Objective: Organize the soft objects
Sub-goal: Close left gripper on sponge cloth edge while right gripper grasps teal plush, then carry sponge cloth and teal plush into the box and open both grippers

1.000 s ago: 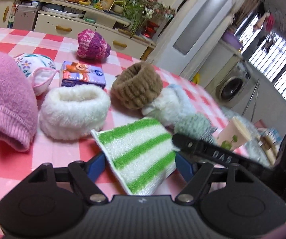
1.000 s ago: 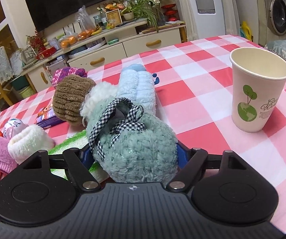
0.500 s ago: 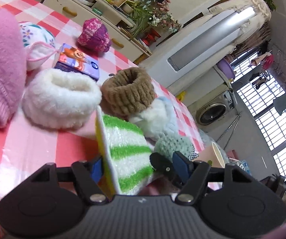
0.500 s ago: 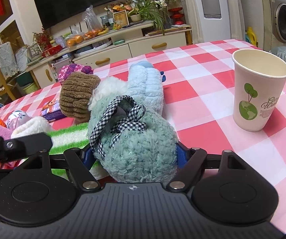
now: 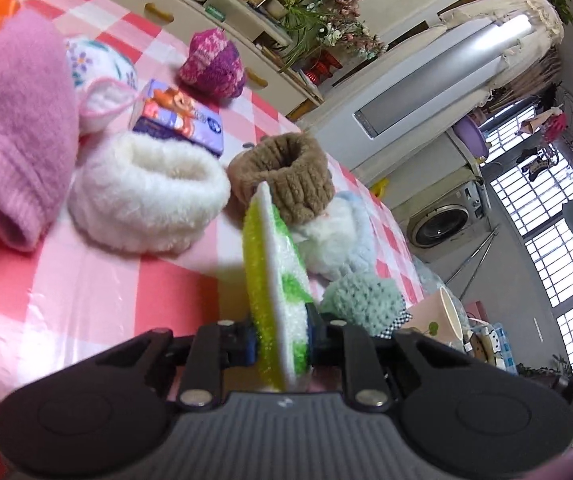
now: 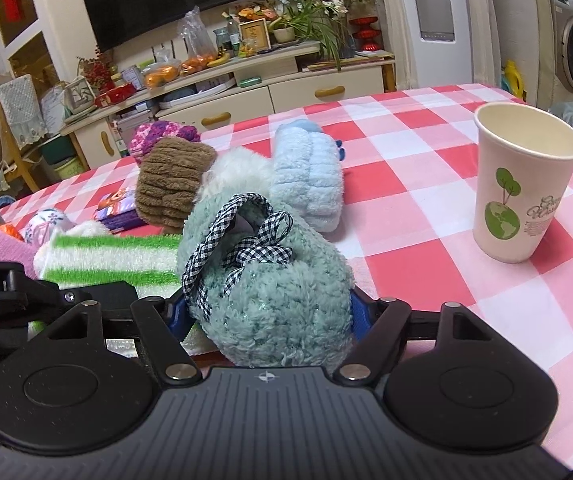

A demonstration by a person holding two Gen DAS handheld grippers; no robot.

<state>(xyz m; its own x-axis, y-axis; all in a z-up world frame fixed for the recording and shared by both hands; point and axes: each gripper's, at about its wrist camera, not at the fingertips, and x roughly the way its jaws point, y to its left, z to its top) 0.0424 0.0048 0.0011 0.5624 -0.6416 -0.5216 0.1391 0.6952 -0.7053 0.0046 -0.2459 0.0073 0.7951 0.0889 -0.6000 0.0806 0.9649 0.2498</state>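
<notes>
Green-and-white striped, the sponge cloth stands on edge, pinched between the closed jaws of the left gripper above the red-checked tabletop. The right gripper has its jaws spread around the teal fuzzy pouch with its gingham bow — pads at its flanks, though real pressure cannot be told. Brown cuff, white cuff and pink hat lie behind; a paper cup stands well apart.

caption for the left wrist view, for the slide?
Left gripper clamps green-striped sponge cloth on edge above the checked tablecloth.
</notes>
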